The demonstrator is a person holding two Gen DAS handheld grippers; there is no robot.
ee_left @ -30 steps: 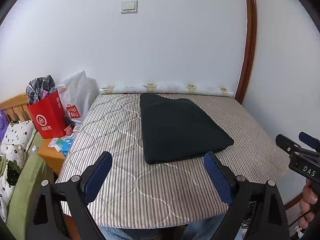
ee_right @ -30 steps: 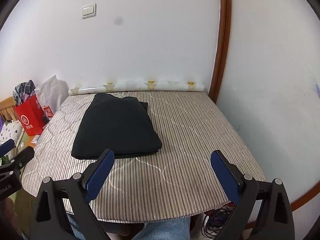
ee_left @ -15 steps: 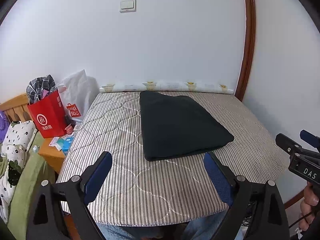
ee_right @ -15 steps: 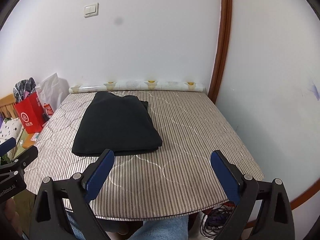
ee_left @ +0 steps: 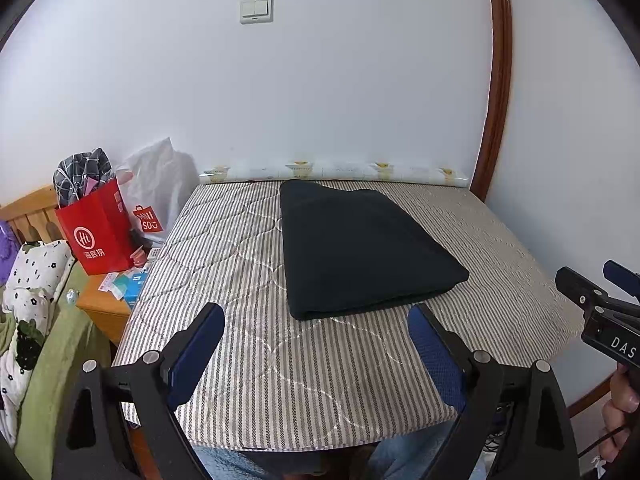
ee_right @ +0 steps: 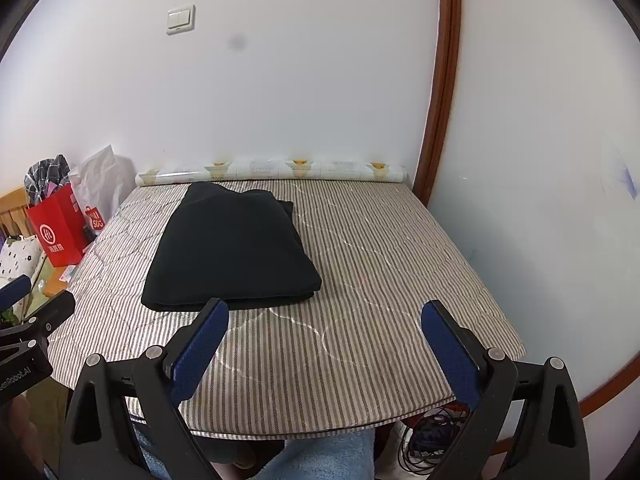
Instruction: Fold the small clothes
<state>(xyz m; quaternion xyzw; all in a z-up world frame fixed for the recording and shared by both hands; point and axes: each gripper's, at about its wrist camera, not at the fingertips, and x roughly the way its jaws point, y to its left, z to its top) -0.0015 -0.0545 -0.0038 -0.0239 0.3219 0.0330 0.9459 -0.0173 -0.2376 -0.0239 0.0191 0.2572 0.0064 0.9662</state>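
Note:
A black garment (ee_left: 360, 248) lies folded into a neat rectangle on the striped quilted table (ee_left: 248, 344), toward the far middle. It also shows in the right wrist view (ee_right: 232, 248), left of centre. My left gripper (ee_left: 316, 320) is open and empty, held above the table's near edge, short of the garment's front edge. My right gripper (ee_right: 324, 316) is open and empty, held over the near edge to the right of the garment. Each gripper shows at the edge of the other's view.
A rolled patterned sheet (ee_left: 332, 170) lies along the far wall. A red paper bag (ee_left: 96, 232) and a white plastic bag (ee_left: 160, 188) stand on a wooden stand at the left. A brown door frame (ee_right: 440, 92) rises at the right.
Both grippers have pulled back and risen slightly, still open. The garment has not moved.

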